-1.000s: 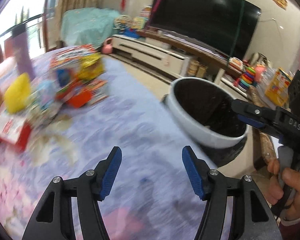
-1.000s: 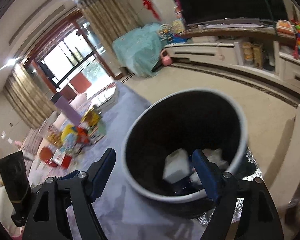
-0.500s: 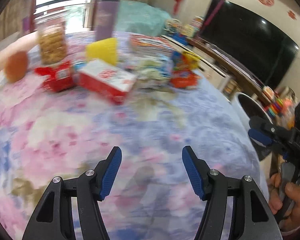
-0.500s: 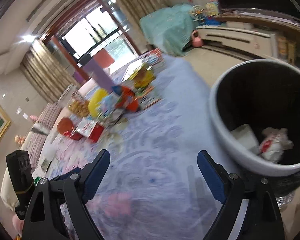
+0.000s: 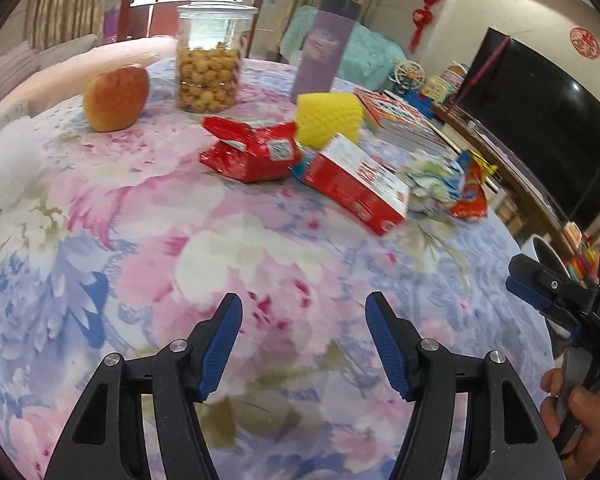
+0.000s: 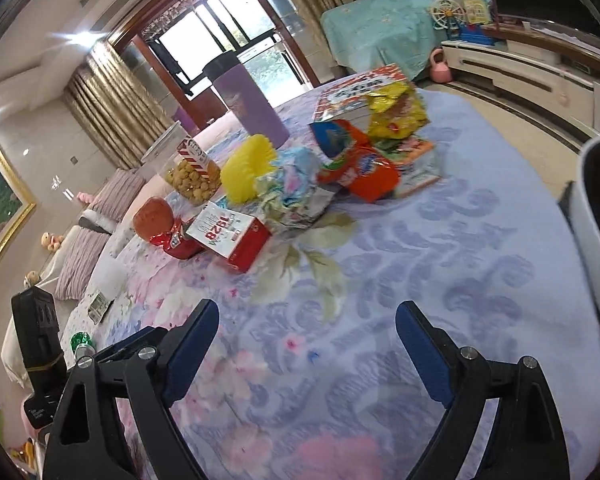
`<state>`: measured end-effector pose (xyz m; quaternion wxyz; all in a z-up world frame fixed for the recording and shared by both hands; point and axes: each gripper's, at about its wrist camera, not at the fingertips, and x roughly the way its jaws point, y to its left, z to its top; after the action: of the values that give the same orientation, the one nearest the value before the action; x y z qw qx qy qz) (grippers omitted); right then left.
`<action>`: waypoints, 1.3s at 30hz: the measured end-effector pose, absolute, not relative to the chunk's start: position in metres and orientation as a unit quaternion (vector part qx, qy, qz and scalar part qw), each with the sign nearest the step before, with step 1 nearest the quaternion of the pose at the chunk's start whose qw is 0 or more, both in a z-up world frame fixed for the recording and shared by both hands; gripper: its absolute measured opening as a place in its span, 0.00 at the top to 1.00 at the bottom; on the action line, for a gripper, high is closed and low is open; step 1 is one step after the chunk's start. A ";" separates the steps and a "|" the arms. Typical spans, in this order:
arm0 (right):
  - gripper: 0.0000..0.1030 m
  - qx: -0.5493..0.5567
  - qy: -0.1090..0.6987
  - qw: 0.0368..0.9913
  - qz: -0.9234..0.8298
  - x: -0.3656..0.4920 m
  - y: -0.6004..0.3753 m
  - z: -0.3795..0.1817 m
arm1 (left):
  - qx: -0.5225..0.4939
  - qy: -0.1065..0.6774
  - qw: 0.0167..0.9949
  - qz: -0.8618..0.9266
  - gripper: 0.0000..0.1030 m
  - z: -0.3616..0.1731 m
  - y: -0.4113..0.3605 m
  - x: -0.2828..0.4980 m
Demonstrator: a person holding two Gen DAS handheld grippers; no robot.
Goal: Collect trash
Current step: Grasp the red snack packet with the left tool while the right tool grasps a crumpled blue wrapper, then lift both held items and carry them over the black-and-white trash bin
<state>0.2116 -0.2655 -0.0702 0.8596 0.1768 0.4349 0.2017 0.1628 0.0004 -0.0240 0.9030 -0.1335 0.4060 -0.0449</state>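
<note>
Left wrist view: the left gripper (image 5: 303, 342) hangs over the floral cloth (image 5: 148, 240), jaws spread wide and empty. The right gripper (image 6: 306, 346) is likewise agape, holding nothing. Wrappers (image 6: 296, 188) and a red box (image 5: 352, 184) lie ahead on the cloth; the bin (image 6: 598, 216) stands at the table's right edge.

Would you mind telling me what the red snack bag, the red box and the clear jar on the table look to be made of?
Red snack bag: glossy plastic film, going by its crinkles and shine. Red box: printed cardboard, with flat faces and crisp edges. Clear jar: see-through, probably plastic, though glass cannot be ruled out; the round snacks inside show through its wall.
</note>
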 end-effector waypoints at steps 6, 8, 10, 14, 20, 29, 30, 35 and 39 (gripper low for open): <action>0.11 0.167 0.429 0.864 0.205 0.228 -0.245 -0.069 | -0.143 0.406 0.902 -0.034 0.30 -0.026 0.007 0.181; 0.11 0.169 0.430 0.862 0.208 0.235 -0.240 -0.069 | -0.145 0.405 0.902 -0.032 0.30 -0.027 0.006 0.195; 0.11 0.172 0.429 0.861 0.211 0.243 -0.235 -0.070 | -0.146 0.400 0.904 -0.029 0.28 -0.025 0.006 0.208; 0.12 0.164 0.415 0.870 0.209 0.255 -0.227 -0.069 | -0.147 0.394 0.907 -0.025 0.28 -0.023 0.010 0.230; 0.14 0.155 0.408 0.877 0.201 0.275 -0.218 -0.074 | -0.157 0.385 0.910 -0.009 0.28 -0.024 0.020 0.267; 0.73 0.140 0.414 0.879 0.191 0.290 -0.213 -0.084 | -0.151 0.388 0.909 -0.006 0.77 -0.039 0.020 0.295; 0.75 0.140 0.411 0.880 0.193 0.288 -0.214 -0.084 | -0.147 0.386 0.910 -0.007 0.78 -0.039 0.019 0.293; 0.88 0.136 0.404 0.882 0.201 0.277 -0.219 -0.079 | -0.139 0.376 0.916 -0.008 0.81 -0.034 0.020 0.276; 0.88 0.138 0.400 0.882 0.208 0.265 -0.226 -0.075 | -0.139 0.369 0.919 -0.018 0.81 -0.026 0.018 0.256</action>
<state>0.2649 -0.2261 -0.0750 0.8818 0.1381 0.4003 0.2076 0.2556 0.0185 -0.0264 0.9190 -0.1386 0.3686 -0.0177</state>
